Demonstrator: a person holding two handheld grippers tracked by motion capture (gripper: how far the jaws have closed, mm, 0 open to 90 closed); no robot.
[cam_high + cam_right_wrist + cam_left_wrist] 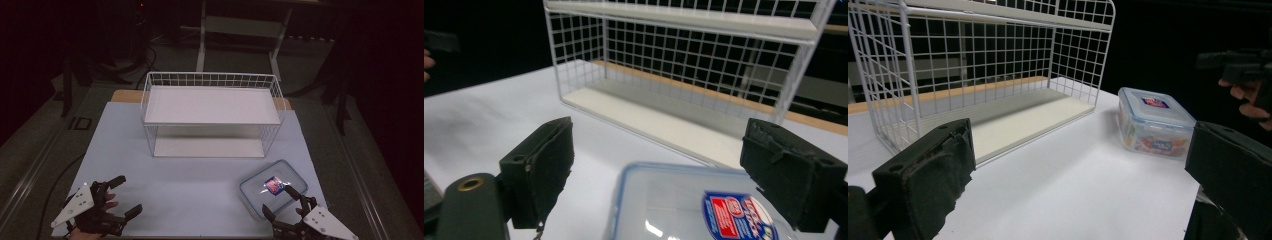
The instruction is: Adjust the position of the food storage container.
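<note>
A clear plastic food box (273,186) with a blue-rimmed lid and a red-and-blue label lies on the white table at the front right. It also shows as the box (1153,121) and, close up, the lidded box (684,207). My right gripper (283,205) stands open just behind the box's near edge, one jaw on each side of it and above its lid, with the same right gripper (664,167) not touching it. At the front left, my left gripper (124,195) is open with nothing between its jaws; the left gripper (1078,170) faces the rack and box.
A white wire rack (212,112) with two white shelf boards stands at the table's middle back, its open side facing me. The rack (983,75) and the rack (684,65) appear in both gripper views. Dark floor, cables and a table frame lie beyond.
</note>
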